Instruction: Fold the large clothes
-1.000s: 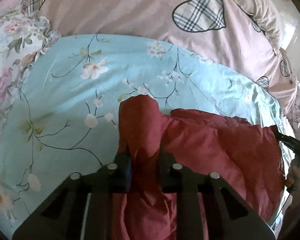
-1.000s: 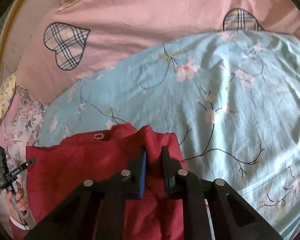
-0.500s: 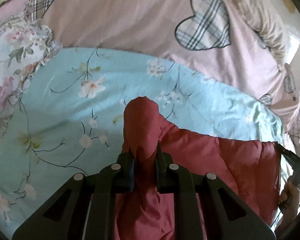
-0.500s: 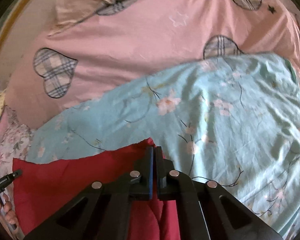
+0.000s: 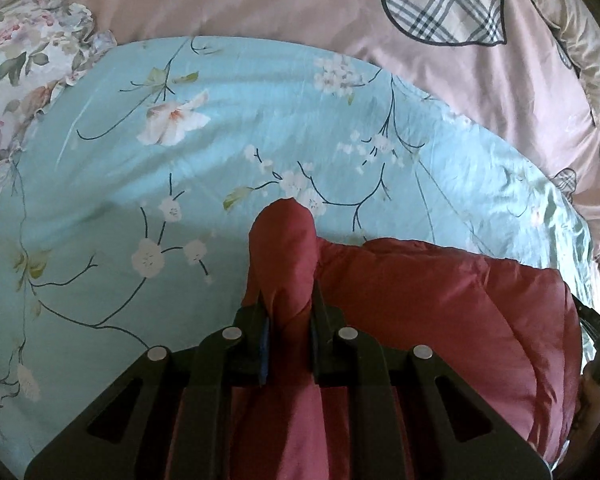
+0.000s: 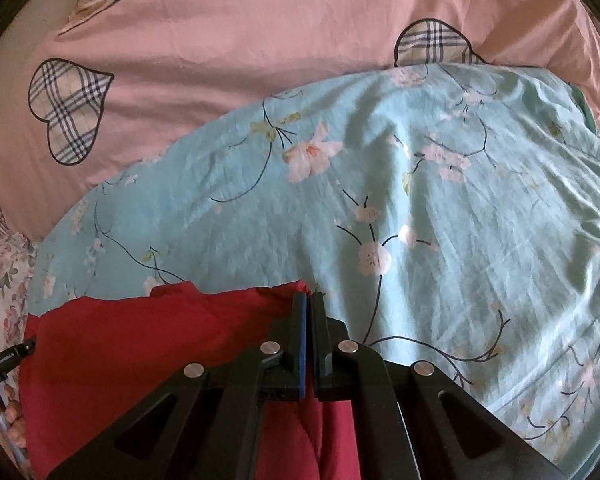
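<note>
A dark red padded garment [image 5: 432,312] lies over a light blue floral sheet [image 5: 180,200]. My left gripper [image 5: 286,300] is shut on a bunched corner of the garment, which bulges forward between the fingers. In the right wrist view the garment [image 6: 140,344] stretches to the left, and my right gripper [image 6: 309,300] is shut tight on its other corner, at the edge of the cloth. The garment hangs between the two grippers, above the blue sheet [image 6: 420,200].
A pink duvet with plaid hearts [image 5: 340,4] lies beyond the blue sheet, and shows in the right wrist view [image 6: 220,52] too. A floral pillow [image 5: 16,64] sits at the far left. The other hand and gripper show at the edges [image 6: 0,364].
Both grippers have lifted and pulled the garment taut between them. The right gripper's fingers closed fully on the cloth edge. The garment's top edge is straighter than before.
</note>
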